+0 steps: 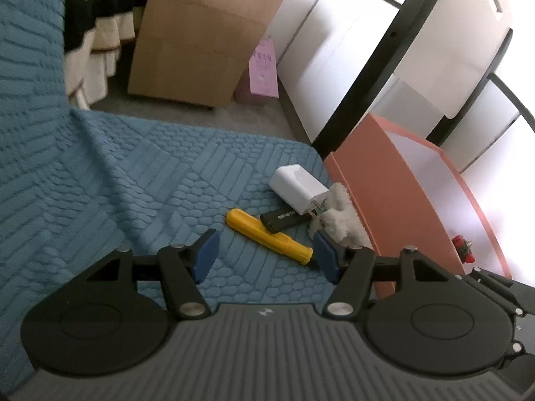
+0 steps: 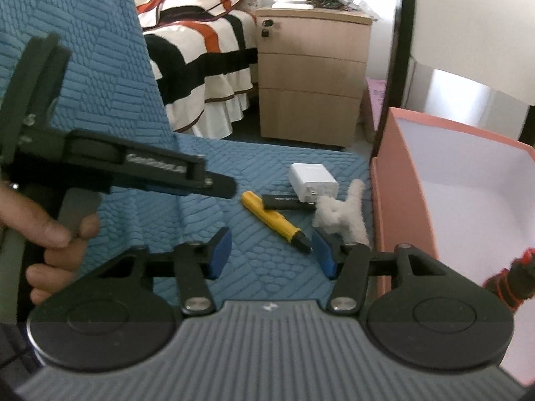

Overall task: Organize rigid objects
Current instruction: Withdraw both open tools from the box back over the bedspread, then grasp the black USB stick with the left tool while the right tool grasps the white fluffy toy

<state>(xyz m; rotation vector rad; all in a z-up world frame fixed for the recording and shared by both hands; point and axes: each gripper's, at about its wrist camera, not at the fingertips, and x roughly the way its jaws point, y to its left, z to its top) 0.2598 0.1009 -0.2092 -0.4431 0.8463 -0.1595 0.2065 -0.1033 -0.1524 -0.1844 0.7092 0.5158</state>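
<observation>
A yellow utility knife (image 1: pixel 267 235) (image 2: pixel 272 220), a black USB stick (image 1: pixel 281 220) (image 2: pixel 287 201), a white charger (image 1: pixel 297 187) (image 2: pixel 312 182) and a small white plush toy (image 1: pixel 334 220) (image 2: pixel 341 215) lie together on the blue quilted cover (image 1: pixel 150 183) (image 2: pixel 267 267). My left gripper (image 1: pixel 265 255) is open and empty, just short of the knife. My right gripper (image 2: pixel 271 252) is open and empty, with the knife's dark tip near its right finger. The left gripper's body (image 2: pixel 133 167) also shows at the left of the right wrist view.
An open pink box (image 1: pixel 394 200) (image 2: pixel 401 200) with a white inside stands right of the objects; a red and black item (image 1: pixel 463 249) (image 2: pixel 511 282) lies in it. Beyond are a wooden drawer cabinet (image 2: pixel 311 77) (image 1: pixel 200 43) and a striped bed (image 2: pixel 200 50).
</observation>
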